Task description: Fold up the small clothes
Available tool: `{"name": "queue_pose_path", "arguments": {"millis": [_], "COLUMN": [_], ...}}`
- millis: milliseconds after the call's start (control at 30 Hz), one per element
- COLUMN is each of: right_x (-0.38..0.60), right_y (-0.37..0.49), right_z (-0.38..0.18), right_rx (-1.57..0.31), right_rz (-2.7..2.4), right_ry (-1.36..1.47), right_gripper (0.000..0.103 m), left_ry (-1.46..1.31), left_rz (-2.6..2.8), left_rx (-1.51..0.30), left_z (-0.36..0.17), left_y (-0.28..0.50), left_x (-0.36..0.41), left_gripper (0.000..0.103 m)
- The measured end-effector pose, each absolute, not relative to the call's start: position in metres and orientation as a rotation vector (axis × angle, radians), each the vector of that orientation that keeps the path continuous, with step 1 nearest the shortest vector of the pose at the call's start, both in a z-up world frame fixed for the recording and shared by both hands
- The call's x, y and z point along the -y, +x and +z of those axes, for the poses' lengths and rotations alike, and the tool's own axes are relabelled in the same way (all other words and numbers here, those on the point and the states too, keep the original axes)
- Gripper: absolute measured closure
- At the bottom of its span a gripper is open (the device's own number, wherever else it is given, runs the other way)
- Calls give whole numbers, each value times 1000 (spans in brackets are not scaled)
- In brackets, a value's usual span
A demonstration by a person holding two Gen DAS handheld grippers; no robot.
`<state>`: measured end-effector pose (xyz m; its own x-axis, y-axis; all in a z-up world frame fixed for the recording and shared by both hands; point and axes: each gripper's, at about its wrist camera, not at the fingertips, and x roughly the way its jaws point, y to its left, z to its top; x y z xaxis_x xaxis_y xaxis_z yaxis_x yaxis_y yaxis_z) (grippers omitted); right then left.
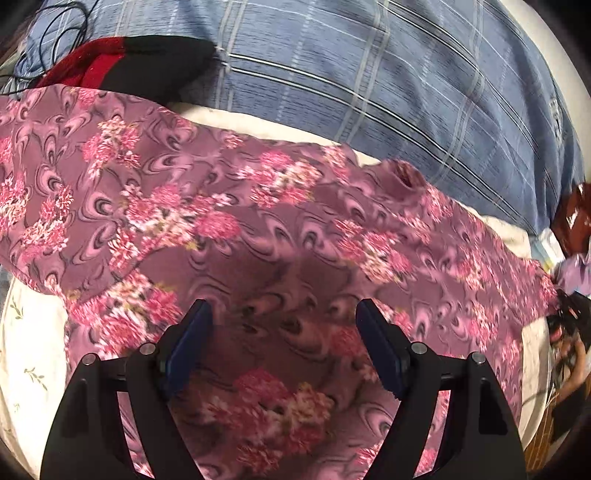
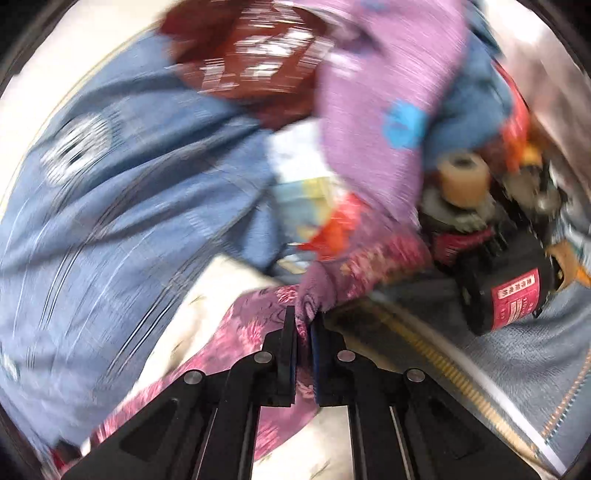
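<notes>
The floral garment (image 1: 229, 221), mauve with pink flower clusters, lies spread across the cream sheet (image 1: 33, 343) of a bed, reaching from the left edge of the left wrist view to its right edge, where it narrows toward a corner. The left gripper (image 1: 284, 314) hangs above the middle of the garment with its jaws spread wide and nothing between them; its blue pads (image 1: 192, 343) are clear of the cloth as far as the view shows. Behind the garment, toward the far side of the bed, lies a blue plaid cloth (image 1: 388, 96), and at the far left a red and black cloth (image 1: 122, 62) sits partly on it, with thin black cables (image 1: 62, 26) looping above. In the right wrist view, which is heavily blurred, the right gripper (image 2: 303, 321) is clenched on a bunched corner of the floral garment (image 2: 255, 325): the cloth is pinched between the 2 pads and rises in a gathered fold just ahead of the fingertips, while the rest trails back and left over the cream sheet (image 2: 221, 280). The blue plaid cloth (image 2: 129, 206) fills the left of this view. Beyond the pinched corner is a heap of other clothes, among them a lilac cloth (image 2: 369, 110) with a blue spot and a dark red piece (image 2: 243, 62). To the right of the heap sits a black tool (image 2: 498, 280) with a red label, too blurred to identify.
</notes>
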<state>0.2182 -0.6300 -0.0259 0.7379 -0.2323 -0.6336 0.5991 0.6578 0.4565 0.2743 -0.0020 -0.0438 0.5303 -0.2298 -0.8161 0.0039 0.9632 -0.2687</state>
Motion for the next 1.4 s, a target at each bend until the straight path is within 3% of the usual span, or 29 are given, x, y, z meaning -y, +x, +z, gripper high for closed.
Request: {"name": "queue_pose_path", "arguments": {"millis": [300, 867, 1000, 1067, 1233, 1400], "right_x": [481, 176, 115, 92, 94, 176], "right_y": [263, 322, 322, 318, 287, 253], "right_z": [5, -23, -47, -61, -68, -55], "right_rx": [-606, -772, -859, -929, -993, -945], "right_rz": [-174, 309, 410, 458, 519, 393], "right_ry": [575, 344, 272, 230, 184, 268], "right_gripper": [97, 97, 87, 70, 69, 59], "left_ry": [-300, -500, -550, -572, -601, -522], "left_rz": [-142, -101, -71, -59, -120, -267], "left_rx": [-1009, -973, -957, -955, -997, -1084], "left_z": [-44, -28, -28, -29, -36, -41], "left_y": [282, 288, 290, 291, 295, 298], "left_x": [-17, -95, -115, -124, -123, -85], "left_gripper": [23, 23, 23, 23, 23, 22]}}
